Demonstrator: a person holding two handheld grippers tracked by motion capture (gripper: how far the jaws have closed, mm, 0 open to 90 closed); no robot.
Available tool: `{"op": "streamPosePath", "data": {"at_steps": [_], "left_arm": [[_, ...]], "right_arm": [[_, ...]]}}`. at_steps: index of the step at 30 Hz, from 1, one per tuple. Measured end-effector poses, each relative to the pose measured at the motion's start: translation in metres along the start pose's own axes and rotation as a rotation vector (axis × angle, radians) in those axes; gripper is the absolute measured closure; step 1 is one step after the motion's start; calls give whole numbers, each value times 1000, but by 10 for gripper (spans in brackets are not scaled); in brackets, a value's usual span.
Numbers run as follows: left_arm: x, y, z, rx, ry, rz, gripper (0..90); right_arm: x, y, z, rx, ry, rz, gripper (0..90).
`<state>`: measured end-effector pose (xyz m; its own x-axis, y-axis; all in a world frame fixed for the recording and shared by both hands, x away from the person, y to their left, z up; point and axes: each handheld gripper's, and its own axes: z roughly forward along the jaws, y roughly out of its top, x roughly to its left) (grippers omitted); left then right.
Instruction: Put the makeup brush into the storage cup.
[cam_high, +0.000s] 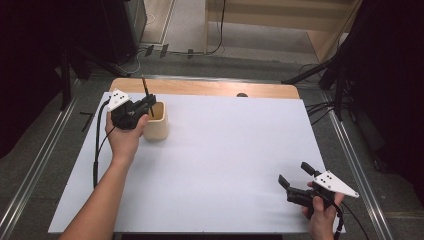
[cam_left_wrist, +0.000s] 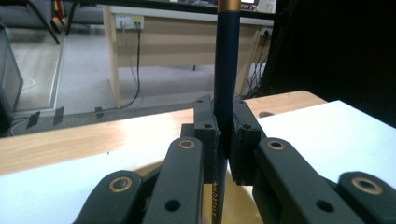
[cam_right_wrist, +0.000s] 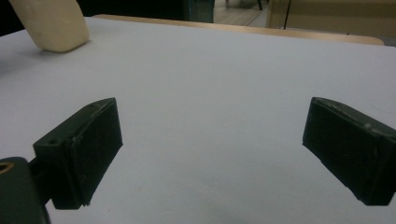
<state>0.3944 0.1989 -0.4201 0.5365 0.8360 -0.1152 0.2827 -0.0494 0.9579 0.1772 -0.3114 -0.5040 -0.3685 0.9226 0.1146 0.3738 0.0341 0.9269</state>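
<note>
Pen (cam_left_wrist: 227, 70) upright, long axis vertical, clamped in left claw (cam_left_wrist: 227, 135) above cup (cam_high: 156, 121), right claw (cam_right_wrist: 210, 149) wide.

A sheet (cam_high: 220, 165) lies on the bench (cam_high: 210, 88) and covers nearly all of it; a strip of bench shows behind the sheet's far edge. A cup (cam_high: 156, 122) stands on the sheet near its far left corner. The left gripper (cam_high: 146, 104) sits at the cup's left side, over its rim, and its 2 fingers (cam_left_wrist: 205, 135) press on a pencil (cam_left_wrist: 226, 79) that stands upright, its lower end going down into the cup. The right gripper (cam_high: 296, 175) is at the sheet's near right corner, well apart from the cup, with only bare sheet between its spread fingers (cam_right_wrist: 84, 149).
</note>
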Motion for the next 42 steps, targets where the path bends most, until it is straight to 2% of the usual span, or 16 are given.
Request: {"op": "streamPosePath", "data": {"at_steps": [5,16,23,34,38,41,42], "left_arm": [[3,-6,2,19,10,-8,847],[2,-12,7,65,19,1,847],[4,-16,9,94,28,-13,847],[4,-16,10,96,41,-23,838],[4,-15,8,103,53,-27,752],[5,-14,6,95,31,-28,673],[5,-14,4,90,12,-26,630]], "right_arm": [[1,0,1,4,4,2,48],[2,0,1,4,5,-3,50],[1,0,0,-1,1,5,51],[0,-1,2,2,6,16,52],[1,-1,2,2,6,12,52],[1,-1,3,3,8,14,52],[0,-1,3,3,8,14,52]]}}
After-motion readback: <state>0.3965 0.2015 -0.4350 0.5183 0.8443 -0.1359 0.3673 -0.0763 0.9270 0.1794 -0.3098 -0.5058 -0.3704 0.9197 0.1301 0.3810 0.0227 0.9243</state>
